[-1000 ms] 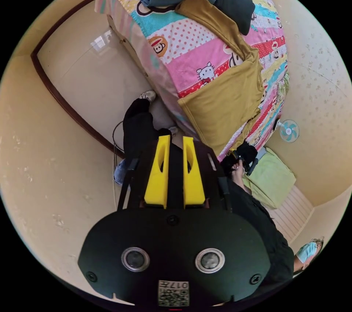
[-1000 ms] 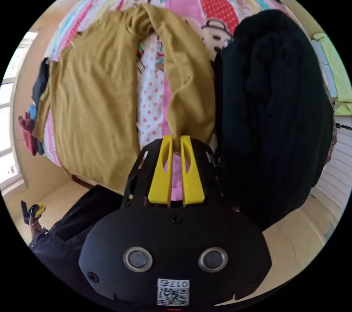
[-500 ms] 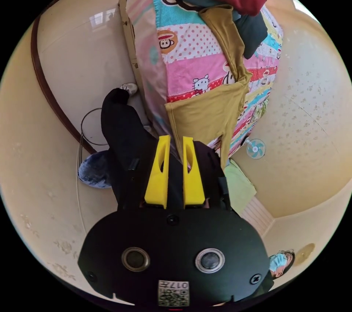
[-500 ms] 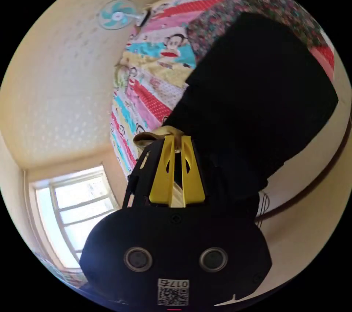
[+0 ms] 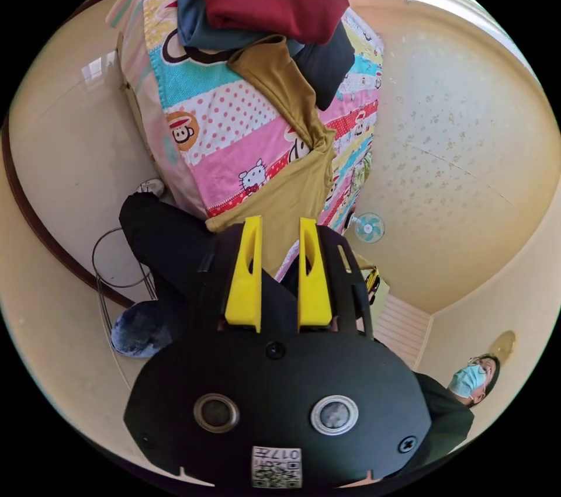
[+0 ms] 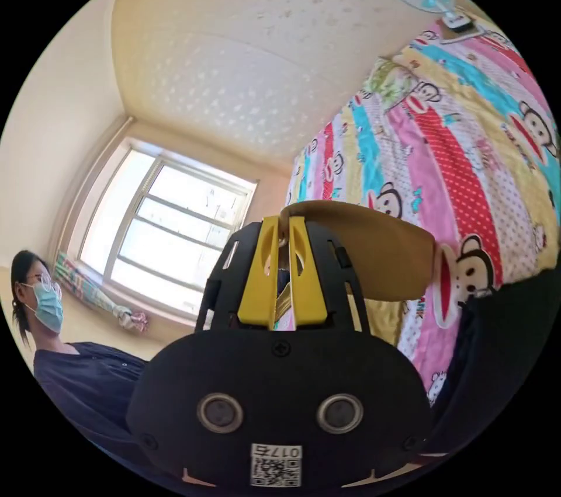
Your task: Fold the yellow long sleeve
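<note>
Barely begun, we pinch the yellow long sleeve [image 6: 374, 254] in our right gripper [image 6: 283, 228]; our left gripper [image 5: 279, 228] gapes beside the shirt's hem, the shirt unfolded on the quilt [image 5: 234, 129].

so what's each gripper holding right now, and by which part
Right gripper: shut on the yellow long sleeve, at a fabric edge. Left gripper: open, holding nothing.

Left gripper [image 5: 278, 225] is held with its two yellow jaws parted, a clear gap between the tips, nothing pressed between them (mustard cloth lies beyond the gap). Right gripper [image 6: 283, 224] has its jaws drawn close together, tips pinching a fold of the yellow long sleeve [image 6: 374, 252]. In the right gripper view the person [image 6: 76, 368] stands behind the gripper.
</note>
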### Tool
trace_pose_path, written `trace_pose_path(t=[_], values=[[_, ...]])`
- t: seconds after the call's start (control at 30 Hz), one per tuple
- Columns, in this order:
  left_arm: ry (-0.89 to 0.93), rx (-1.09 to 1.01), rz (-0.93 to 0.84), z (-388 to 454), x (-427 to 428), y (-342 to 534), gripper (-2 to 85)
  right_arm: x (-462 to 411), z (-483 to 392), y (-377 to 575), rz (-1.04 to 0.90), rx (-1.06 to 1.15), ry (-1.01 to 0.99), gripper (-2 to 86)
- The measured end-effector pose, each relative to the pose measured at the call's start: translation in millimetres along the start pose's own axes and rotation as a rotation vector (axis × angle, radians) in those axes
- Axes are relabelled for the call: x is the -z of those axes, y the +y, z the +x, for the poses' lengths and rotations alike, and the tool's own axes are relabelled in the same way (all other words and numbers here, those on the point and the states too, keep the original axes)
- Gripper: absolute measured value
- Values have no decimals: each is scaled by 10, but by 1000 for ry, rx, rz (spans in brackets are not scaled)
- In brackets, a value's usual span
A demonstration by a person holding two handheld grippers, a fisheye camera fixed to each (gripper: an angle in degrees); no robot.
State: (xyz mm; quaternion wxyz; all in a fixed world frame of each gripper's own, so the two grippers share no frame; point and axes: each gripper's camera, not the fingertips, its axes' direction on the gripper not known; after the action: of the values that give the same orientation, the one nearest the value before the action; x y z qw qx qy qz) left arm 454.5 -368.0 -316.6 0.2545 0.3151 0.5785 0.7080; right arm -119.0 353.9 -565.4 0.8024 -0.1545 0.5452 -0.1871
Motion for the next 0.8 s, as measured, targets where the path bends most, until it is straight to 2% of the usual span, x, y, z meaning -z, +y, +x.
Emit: trace_pose_path(t=[0.23, 0.3, 0.37, 0.43, 0.53, 0.7, 0.8], values=[[-7, -1, 14, -23, -85, -761, 106, -2468, -661, -259, -390, 71, 12, 47], [30, 21, 34, -88, -158, -974, 107, -3116, -649, -233, -498, 50, 60, 59], [78, 46, 55, -169, -241, -1179, 113, -3750, -538, -162, -564, 33, 208, 78], [132, 73, 102, -283, -330, -1426, 122, -4023, -432, -86, -601, 1, 308, 81], [204, 141, 188, -479, -423, -1643, 128, -4187, -370, 168, -654, -6, 324, 77], [315, 345, 387, -835, -622, -1712, 143, -4006, -196, 771, -794, -53, 483, 74], [383, 413, 521, -967, -707, -1719, 146, -3737, -16, 1095, -847, -156, 550, 73]])
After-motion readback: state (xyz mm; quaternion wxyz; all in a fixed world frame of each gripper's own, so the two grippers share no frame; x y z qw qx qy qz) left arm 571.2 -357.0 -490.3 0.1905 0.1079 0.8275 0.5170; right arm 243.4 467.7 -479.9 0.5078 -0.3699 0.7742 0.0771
